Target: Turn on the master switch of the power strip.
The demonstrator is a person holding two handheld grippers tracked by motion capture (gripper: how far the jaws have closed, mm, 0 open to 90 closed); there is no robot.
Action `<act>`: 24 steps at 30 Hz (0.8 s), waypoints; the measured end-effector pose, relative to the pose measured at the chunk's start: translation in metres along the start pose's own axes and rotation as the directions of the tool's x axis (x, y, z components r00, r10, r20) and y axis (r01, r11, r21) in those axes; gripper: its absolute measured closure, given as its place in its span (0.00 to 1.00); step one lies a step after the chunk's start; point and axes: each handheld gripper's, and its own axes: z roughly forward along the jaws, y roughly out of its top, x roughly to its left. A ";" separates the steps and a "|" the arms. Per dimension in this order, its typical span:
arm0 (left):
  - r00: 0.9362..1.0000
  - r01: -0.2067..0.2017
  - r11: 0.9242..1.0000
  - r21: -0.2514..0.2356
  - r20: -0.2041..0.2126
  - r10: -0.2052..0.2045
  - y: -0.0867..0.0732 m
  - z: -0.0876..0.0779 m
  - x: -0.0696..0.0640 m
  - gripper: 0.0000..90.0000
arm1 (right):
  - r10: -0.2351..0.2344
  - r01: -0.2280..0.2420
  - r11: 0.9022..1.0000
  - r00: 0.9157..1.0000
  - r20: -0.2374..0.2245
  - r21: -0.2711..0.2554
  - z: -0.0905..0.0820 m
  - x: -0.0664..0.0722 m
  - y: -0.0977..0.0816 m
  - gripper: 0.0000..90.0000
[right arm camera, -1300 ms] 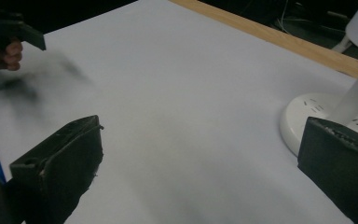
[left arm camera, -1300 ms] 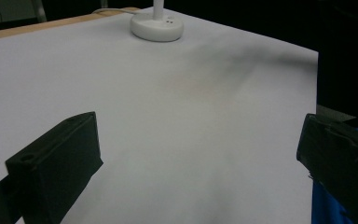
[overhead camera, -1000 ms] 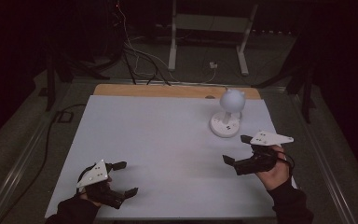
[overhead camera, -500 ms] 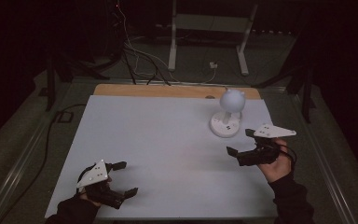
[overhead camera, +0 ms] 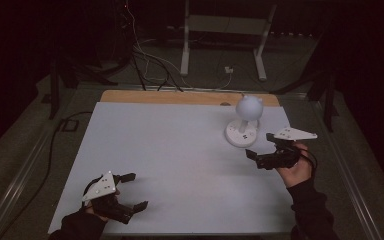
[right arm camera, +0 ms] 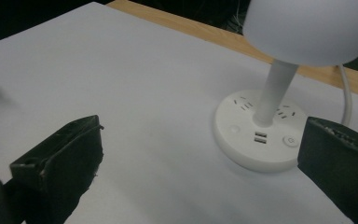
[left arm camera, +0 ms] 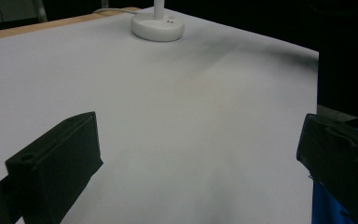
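Currently, white desk lamp [overhead camera: 243,124] standing upright at the far right of the white table sheet [overhead camera: 180,150], right gripper [overhead camera: 261,148] hovering just beside its round base, jaws apart, left gripper [overhead camera: 133,191] resting near the front left corner, jaws apart, gripping nothing.

Your table [overhead camera: 155,150] carries a matt white sheet, smooth like paper or board, with a bare strip of light wood [overhead camera: 180,97] along its far edge. The desk lamp [right arm camera: 279,93] looks like smooth white plastic with a soft satin sheen on its round base and shade. Both grippers' jaws are matt black, faintly rough.
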 end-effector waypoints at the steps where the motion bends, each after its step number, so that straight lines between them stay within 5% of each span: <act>1: 1.000 0.000 1.000 -0.001 0.001 0.000 0.000 0.000 0.000 0.00 | 0.006 -0.006 1.000 1.000 0.005 0.001 0.003 -0.003 0.000 0.00; 24: 1.000 -0.002 1.000 -0.001 0.001 0.002 0.000 0.000 0.000 0.00 | 0.051 -0.055 0.998 0.995 0.088 0.041 0.050 -0.033 -0.023 0.01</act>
